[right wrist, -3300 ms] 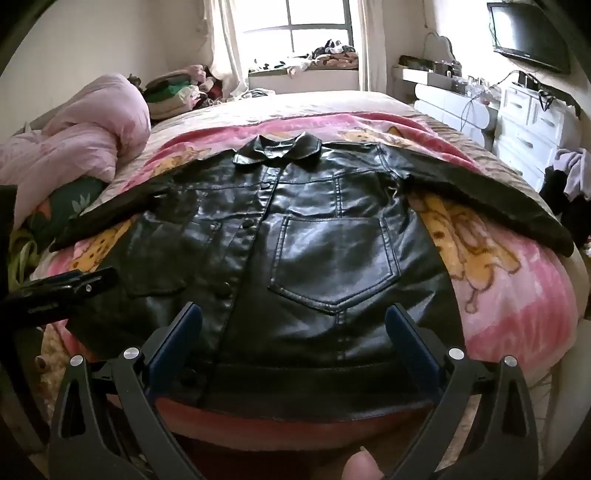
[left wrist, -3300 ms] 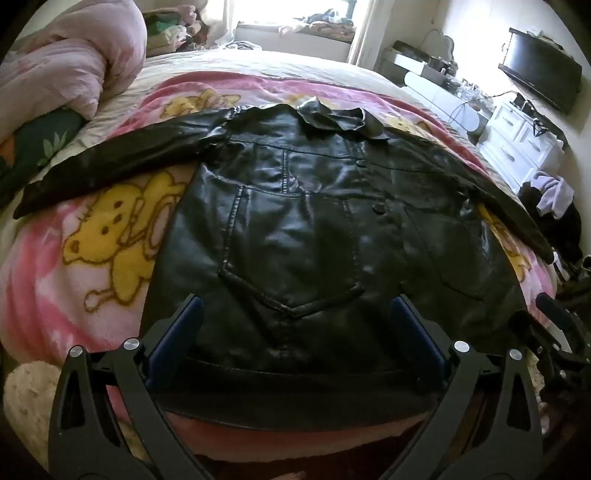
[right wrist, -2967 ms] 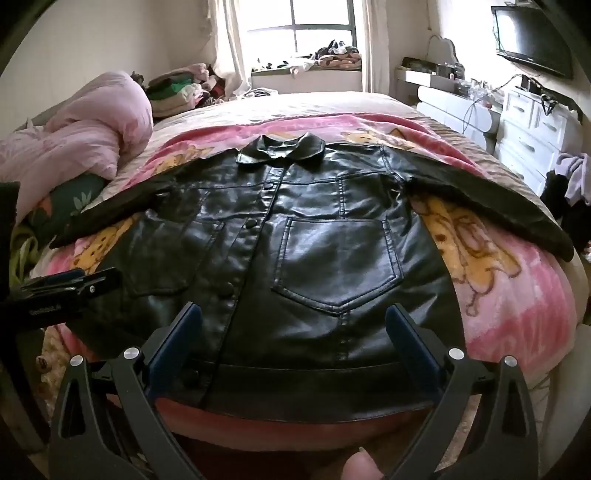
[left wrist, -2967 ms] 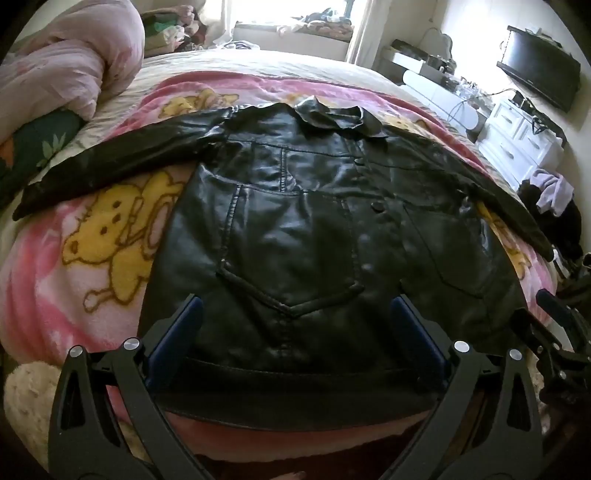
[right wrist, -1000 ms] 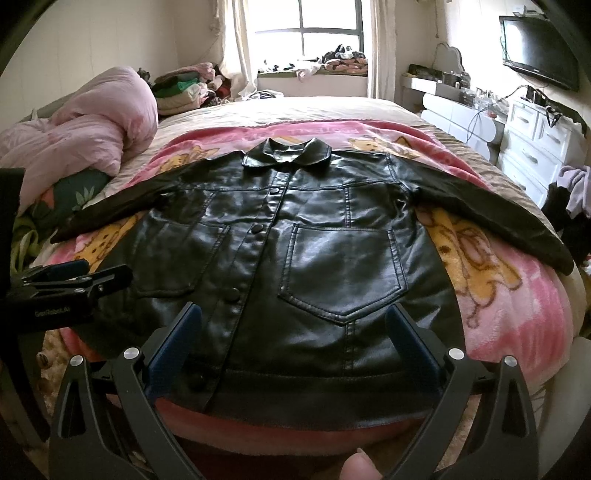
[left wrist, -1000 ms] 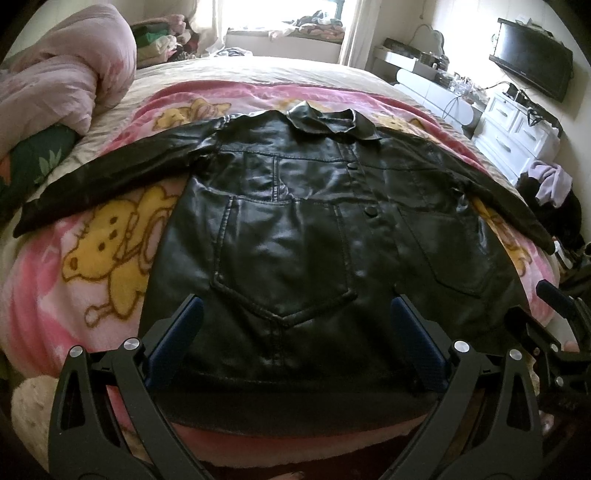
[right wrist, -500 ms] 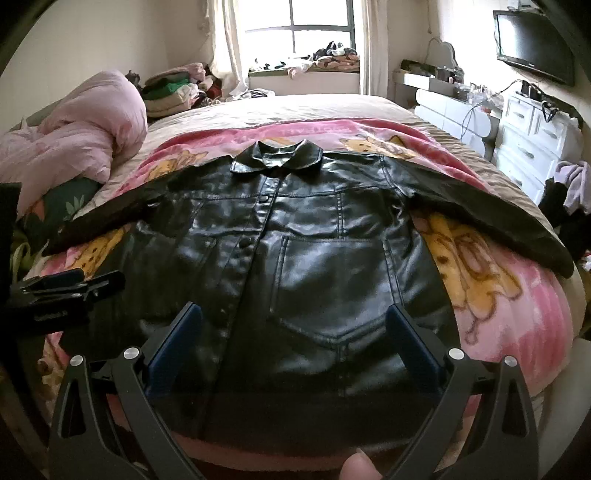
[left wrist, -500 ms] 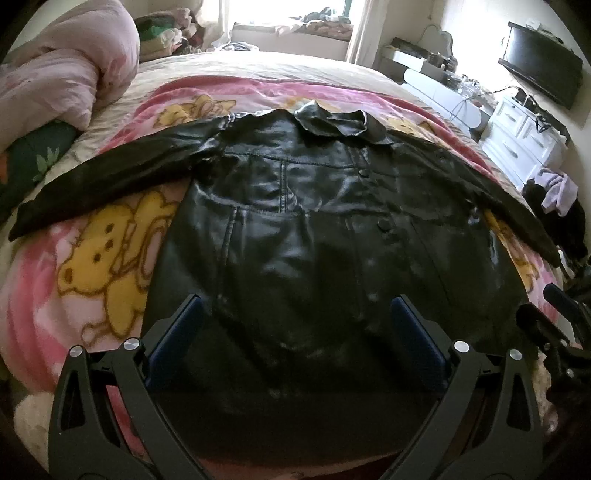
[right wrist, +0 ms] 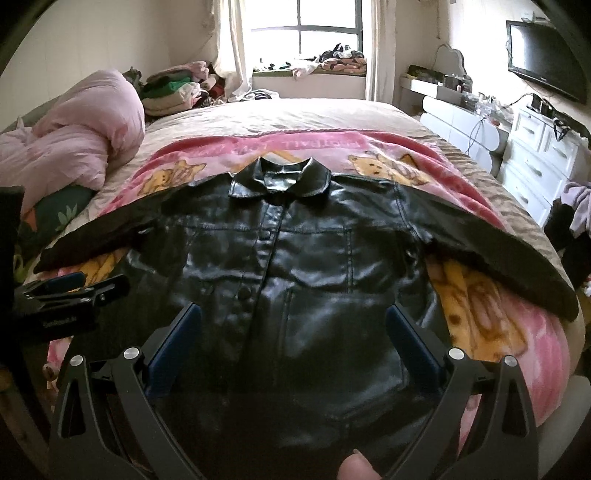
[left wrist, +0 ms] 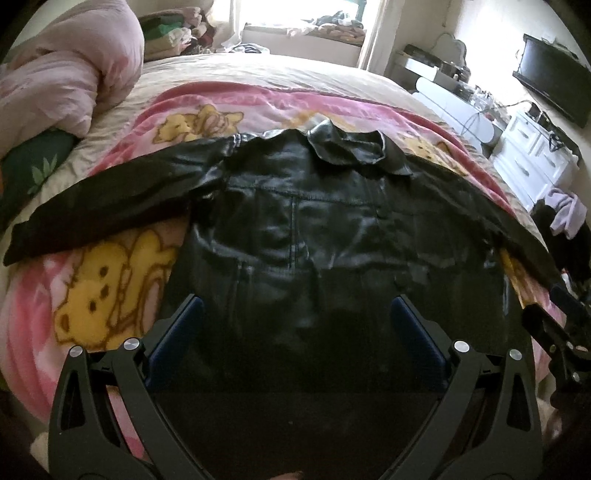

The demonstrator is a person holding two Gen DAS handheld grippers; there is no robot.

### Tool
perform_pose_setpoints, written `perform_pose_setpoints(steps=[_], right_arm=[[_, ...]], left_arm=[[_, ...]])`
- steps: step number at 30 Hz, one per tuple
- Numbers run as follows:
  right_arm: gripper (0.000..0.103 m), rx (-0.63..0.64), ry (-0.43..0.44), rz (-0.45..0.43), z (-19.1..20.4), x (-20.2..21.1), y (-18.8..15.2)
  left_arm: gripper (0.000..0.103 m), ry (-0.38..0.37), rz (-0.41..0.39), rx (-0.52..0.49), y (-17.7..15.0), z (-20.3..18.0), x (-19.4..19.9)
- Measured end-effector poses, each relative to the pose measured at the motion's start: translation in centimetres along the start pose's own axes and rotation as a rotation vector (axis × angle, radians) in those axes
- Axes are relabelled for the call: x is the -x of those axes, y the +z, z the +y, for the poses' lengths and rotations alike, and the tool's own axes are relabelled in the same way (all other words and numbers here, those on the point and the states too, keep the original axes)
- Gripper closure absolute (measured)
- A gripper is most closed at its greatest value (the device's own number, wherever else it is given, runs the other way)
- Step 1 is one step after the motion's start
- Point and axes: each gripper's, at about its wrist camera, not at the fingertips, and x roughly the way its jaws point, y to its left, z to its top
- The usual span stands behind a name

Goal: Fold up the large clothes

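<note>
A black leather jacket (left wrist: 314,236) lies flat, front up, on a pink cartoon blanket (left wrist: 110,288) on the bed, collar at the far end and both sleeves spread out. It also shows in the right wrist view (right wrist: 295,280). My left gripper (left wrist: 295,314) is open, low over the jacket's left lower part near the hem. My right gripper (right wrist: 291,321) is open, low over its right lower part. Neither holds anything. The hem is in shadow under the fingers. The left gripper shows from the side in the right wrist view (right wrist: 74,288).
A pink duvet (right wrist: 74,147) is bunched at the bed's left side. White drawers (right wrist: 535,166) and a wall TV (right wrist: 546,70) are on the right. Piled clothes (right wrist: 173,92) and a window (right wrist: 306,29) lie beyond the bed.
Both grippers have moved forward and down toward the jacket's lower part, so the hem has dropped under them and into shadow. Both stay open.
</note>
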Motion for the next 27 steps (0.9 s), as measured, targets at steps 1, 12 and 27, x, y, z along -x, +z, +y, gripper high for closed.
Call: perform_pose_setpoints(steps=[1, 12, 27], right_arm=[[0.004, -0.002, 0.009, -0.003, 0.1, -0.2, 0.4], [0.004, -0.066, 0.03, -0.023, -3.0, -2.6, 6.0], [0.004, -0.228, -0.133, -0.03, -12.6, -7.1, 9.6]], left_arm=[[0.008, -0.004, 0.001, 0.006, 0.4, 0.0, -0.2], [0.008, 0.009, -0.005, 0.008, 4.9, -0.7, -2.0], [0.008, -0.049, 0.045, -0.048, 9.6, -6.9, -7.4]])
